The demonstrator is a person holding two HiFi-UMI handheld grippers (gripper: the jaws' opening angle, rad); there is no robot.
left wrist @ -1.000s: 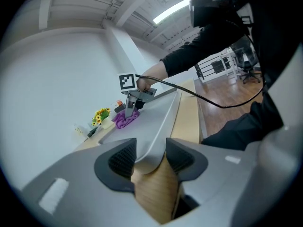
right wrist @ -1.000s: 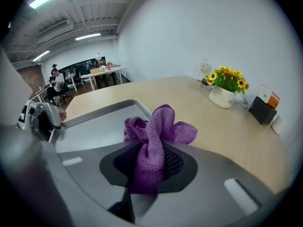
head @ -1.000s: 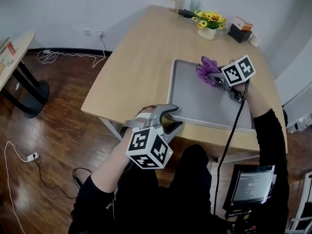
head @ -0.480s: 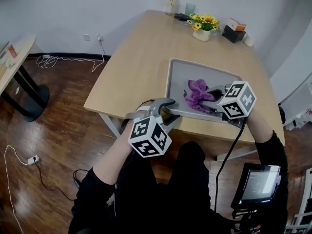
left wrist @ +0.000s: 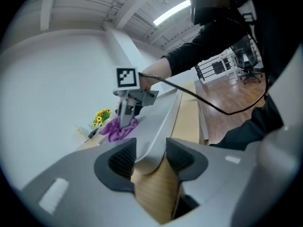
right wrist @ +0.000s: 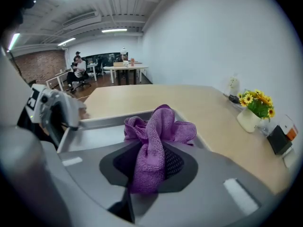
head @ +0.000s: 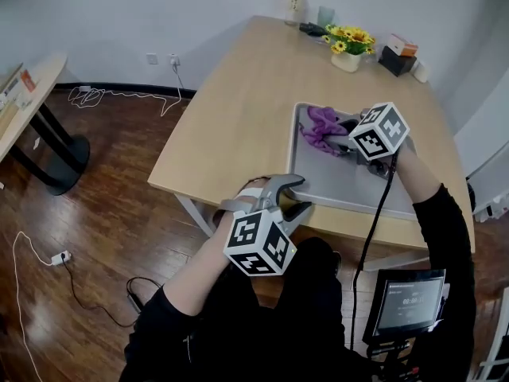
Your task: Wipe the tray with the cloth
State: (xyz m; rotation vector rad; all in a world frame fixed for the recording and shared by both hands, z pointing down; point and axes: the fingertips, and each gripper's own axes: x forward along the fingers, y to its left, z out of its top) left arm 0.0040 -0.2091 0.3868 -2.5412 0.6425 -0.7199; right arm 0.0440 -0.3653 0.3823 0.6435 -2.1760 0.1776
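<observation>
A grey metal tray (head: 343, 183) lies on the wooden table (head: 238, 110), close to the near edge. My left gripper (head: 301, 196) is shut on the tray's near left corner; in the left gripper view the rim (left wrist: 150, 152) sits between both pads. My right gripper (head: 340, 134) is shut on a crumpled purple cloth (head: 319, 126) and presses it on the tray's far left corner. In the right gripper view the cloth (right wrist: 155, 143) fills the jaws and bunches out ahead over the tray floor (right wrist: 97, 138). The left gripper view shows the cloth (left wrist: 116, 129) far up the tray.
At the table's far end stand a pot of yellow flowers (head: 347, 50), a black box (head: 395, 58), a cup (head: 324, 16) and a small bottle (head: 296, 6). A round side table (head: 32, 94) stands at the left on the wooden floor. A small screen (head: 406, 301) hangs at lower right.
The right gripper swept the cloth from the tray's far side toward its near edge, then back up to the far left corner. The left gripper kept its hold on the corner.
</observation>
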